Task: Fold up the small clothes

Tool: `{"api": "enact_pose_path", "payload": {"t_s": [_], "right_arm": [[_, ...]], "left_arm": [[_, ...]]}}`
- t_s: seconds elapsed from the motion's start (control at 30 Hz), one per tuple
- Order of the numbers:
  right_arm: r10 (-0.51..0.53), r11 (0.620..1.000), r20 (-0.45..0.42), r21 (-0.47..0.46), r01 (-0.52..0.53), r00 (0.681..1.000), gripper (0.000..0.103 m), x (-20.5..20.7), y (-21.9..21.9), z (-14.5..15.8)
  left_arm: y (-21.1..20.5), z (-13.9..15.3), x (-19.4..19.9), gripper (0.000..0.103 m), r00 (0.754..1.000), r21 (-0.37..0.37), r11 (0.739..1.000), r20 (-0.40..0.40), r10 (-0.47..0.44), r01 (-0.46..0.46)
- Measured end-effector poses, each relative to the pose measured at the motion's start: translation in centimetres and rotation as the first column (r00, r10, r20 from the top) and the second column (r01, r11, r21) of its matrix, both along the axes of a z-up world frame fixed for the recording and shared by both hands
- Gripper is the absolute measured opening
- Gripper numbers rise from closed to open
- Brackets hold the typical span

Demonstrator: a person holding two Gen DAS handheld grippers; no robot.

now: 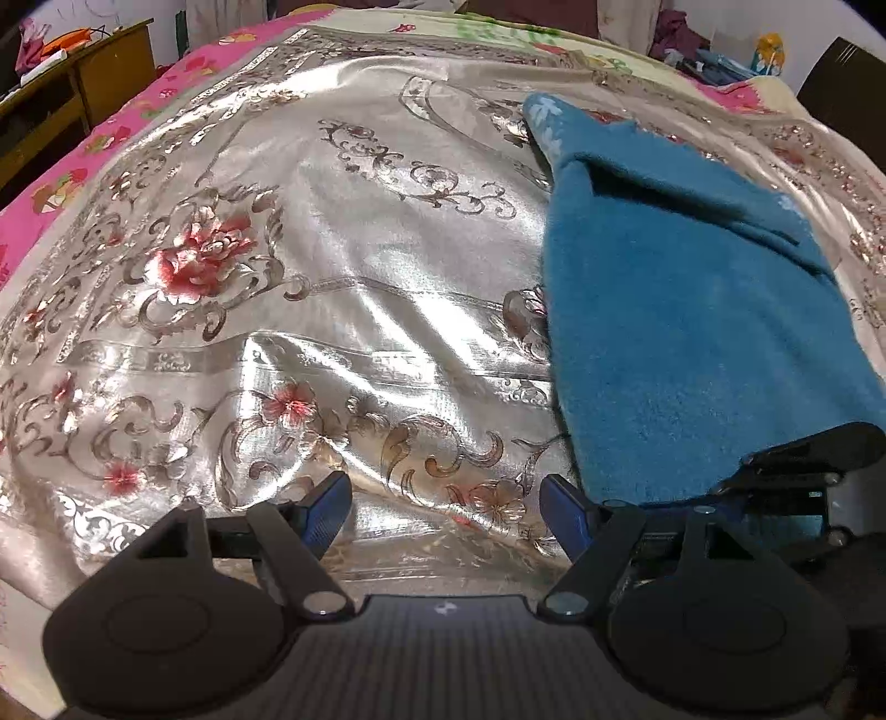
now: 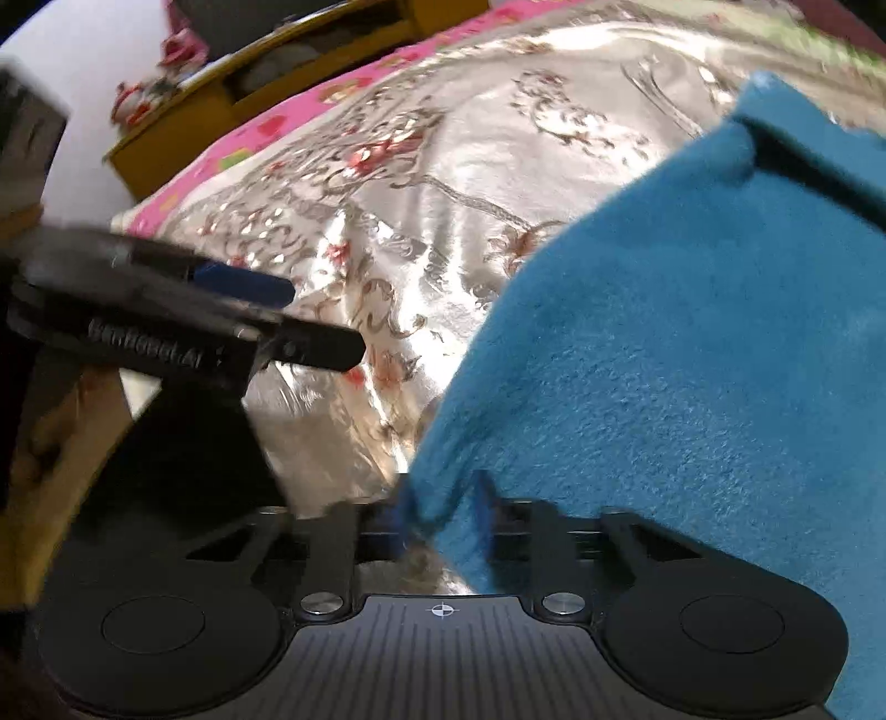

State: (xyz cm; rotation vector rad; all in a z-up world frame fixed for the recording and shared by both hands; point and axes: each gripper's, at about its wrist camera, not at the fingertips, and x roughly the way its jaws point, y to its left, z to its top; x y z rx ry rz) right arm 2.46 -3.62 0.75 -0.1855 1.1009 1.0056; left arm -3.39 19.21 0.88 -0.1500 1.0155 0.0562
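Observation:
A teal fleece garment (image 1: 692, 332) lies folded on the right side of the shiny floral bed cover (image 1: 332, 249), with a white flower print at its far corner. In the right wrist view the same garment (image 2: 692, 360) fills the right half, and my right gripper (image 2: 446, 515) is shut on its near left corner, the cloth pinched between the blue pads. My left gripper (image 1: 446, 509) stands open over bare cover just left of the garment's near edge, with nothing between its fingers. It also shows, blurred, at the left of the right wrist view, left gripper (image 2: 299, 315).
A pink patterned sheet (image 1: 111, 138) borders the cover on the left. A wooden desk (image 1: 83, 83) with clutter stands beyond it. Clothes and small items (image 1: 720, 50) pile up at the far right, by a dark chair back (image 1: 847, 83).

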Motion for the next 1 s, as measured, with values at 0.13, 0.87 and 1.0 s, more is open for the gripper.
{"api": "enact_pose_path", "payload": {"t_s": [0.13,0.87,1.0], "right_arm": [[-0.030,0.999,-0.046,0.013,0.030,0.998,0.009,0.4,0.2,0.1],[-0.342,0.933,-0.118,0.077,0.352,0.932,0.007,1.2,-12.4,4.7],[-0.607,0.792,-0.038,0.050,0.609,0.793,0.007,0.5,-21.9,6.8]], "left_arm": [[0.8,0.6,-0.3,0.079,1.000,-0.006,1.000,0.020,0.010,-0.010],[-2.6,-1.2,3.8,0.079,0.994,-0.064,0.992,-0.012,-0.110,0.109],[-3.7,-2.1,4.5,0.079,0.986,-0.018,0.988,-0.065,-0.152,0.151]]}}
